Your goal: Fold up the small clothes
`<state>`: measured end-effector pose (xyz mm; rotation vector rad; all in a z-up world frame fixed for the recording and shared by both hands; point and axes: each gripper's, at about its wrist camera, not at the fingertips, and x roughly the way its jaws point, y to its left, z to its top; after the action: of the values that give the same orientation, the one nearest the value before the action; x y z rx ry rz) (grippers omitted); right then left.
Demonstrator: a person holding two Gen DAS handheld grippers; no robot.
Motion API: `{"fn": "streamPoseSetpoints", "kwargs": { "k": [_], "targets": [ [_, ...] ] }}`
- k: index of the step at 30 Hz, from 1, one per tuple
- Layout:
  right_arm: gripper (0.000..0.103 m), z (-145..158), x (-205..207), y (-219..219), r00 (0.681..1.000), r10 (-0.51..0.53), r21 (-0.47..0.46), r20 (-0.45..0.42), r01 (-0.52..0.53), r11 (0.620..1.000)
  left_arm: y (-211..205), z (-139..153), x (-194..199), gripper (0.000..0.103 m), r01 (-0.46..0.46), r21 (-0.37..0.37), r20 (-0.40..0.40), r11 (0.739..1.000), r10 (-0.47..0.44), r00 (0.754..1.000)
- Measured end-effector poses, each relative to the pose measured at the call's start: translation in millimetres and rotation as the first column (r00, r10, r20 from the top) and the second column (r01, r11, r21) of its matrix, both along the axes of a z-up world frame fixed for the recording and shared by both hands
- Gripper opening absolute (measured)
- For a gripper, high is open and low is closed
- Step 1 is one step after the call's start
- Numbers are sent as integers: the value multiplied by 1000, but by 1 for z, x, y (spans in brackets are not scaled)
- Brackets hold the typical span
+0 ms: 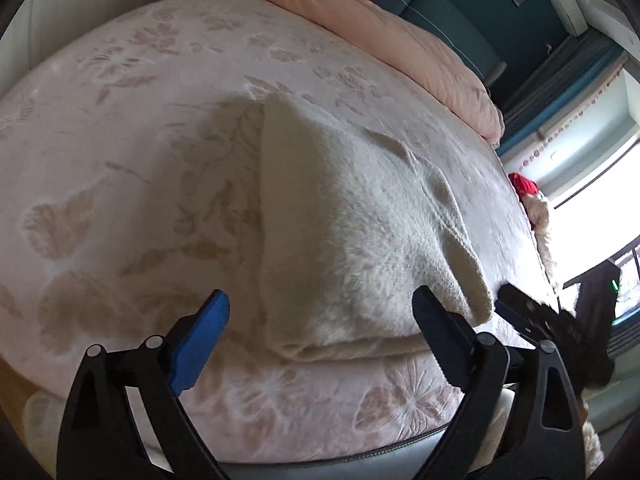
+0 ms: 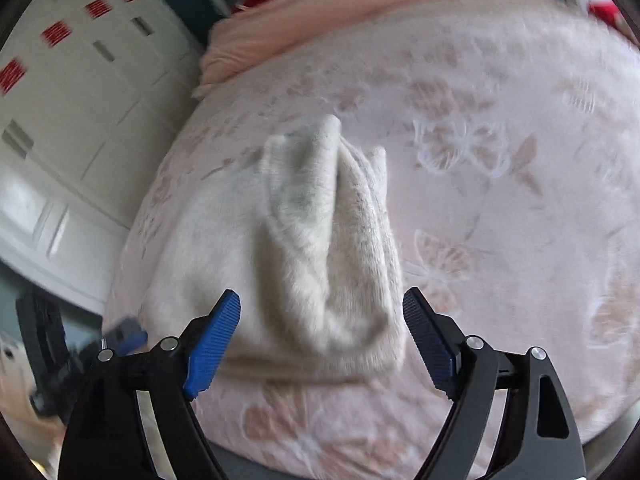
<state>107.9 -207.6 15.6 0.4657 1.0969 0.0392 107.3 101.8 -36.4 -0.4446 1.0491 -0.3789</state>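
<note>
I have both tools spread wide over the bed [image 1: 120, 128], neither one clamping anything. My left gripper [image 1: 320, 312] hangs with its jaws apart at the near edge of the mattress, and the cream fuzzy garment [image 1: 352, 232] lies folded on the floral cover between the two fingers, its doubled hem close to that near edge. From this side I see it as a flat wedge narrowing toward the middle of the bed, with a loose flap at its right corner. Just beyond that flap the left view also catches the black tip of my other tool [image 1: 532, 316], near the garment's right side; whether it touches the cloth I cannot tell. My right gripper [image 2: 322, 300] is likewise open, fingers well apart, with the same garment [image 2: 320, 248] lying between them. The right view is motion-blurred, but it shows what the left one does not: the cloth bunches into raised ridges that stand up off the cover toward the far end. It also shows a white wardrobe [image 2: 72, 120] beside the bed's left edge. Only the left view takes in the bright window [image 1: 600, 184] past the bed's right edge. Both views show the peach quilt [image 1: 384, 28] heaped along the far edge, well apart from the garment.
</note>
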Motion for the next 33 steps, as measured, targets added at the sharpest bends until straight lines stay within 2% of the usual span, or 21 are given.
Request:
{"fn": "streamPoseSetpoints", "kwargs": {
  "k": [1,2,3,5,7,9,12,13,16,18,20,22,25,27,29,33],
  "targets": [
    [70,-14,8,-1,999,-8,32,-42,9,999,-7,-8,5,80,12,9,-20,1000,-12,1000],
    [42,-26,13,0,996,-5,61,-86,11,998,-11,-17,10,68,28,11,-42,1000,-28,999],
    [37,-33,14,1,994,-9,63,-113,16,998,-12,-24,12,54,42,20,-64,999,-41,997],
    [27,-22,9,7,998,4,48,-68,-1,999,-9,-24,16,45,43,25,-68,999,-41,997],
    [22,4,-3,18,998,57,19,0,-57,998,-3,-16,16,38,62,30,-66,998,-60,996],
    [22,8,-14,22,997,81,4,10,-81,997,1,-17,13,38,88,73,-69,993,-83,994],
    [24,-37,-9,25,989,95,-73,-116,-104,992,-10,-31,11,41,120,135,-83,984,-109,990],
    [24,-44,-10,25,990,89,-79,-110,-98,992,-14,-30,9,42,122,152,-76,981,-111,991],
    [35,-22,-13,32,994,77,-102,-79,-85,991,-25,-10,0,44,115,265,-21,957,-114,993],
    [36,0,-18,39,995,90,-178,-43,-96,979,-32,4,-9,44,111,334,14,936,-122,992],
    [45,23,-29,45,996,84,-266,3,-81,961,-39,15,-16,46,100,382,43,919,-126,991],
    [48,37,-36,44,997,64,-305,37,-50,951,-43,28,-26,60,73,413,73,908,-112,991],
    [55,50,-51,40,998,25,-325,55,-6,946,-52,45,-38,75,14,467,139,884,-89,986],
    [56,54,-62,36,998,3,-330,67,19,944,-62,56,-49,83,-21,527,190,849,-94,977],
    [59,54,-69,32,997,-11,-332,75,35,943,-71,64,-57,86,-36,554,219,832,-104,970],
    [63,61,-95,28,995,-49,-340,87,76,938,-84,70,-72,91,-45,560,230,827,-103,968]
  ]
}}
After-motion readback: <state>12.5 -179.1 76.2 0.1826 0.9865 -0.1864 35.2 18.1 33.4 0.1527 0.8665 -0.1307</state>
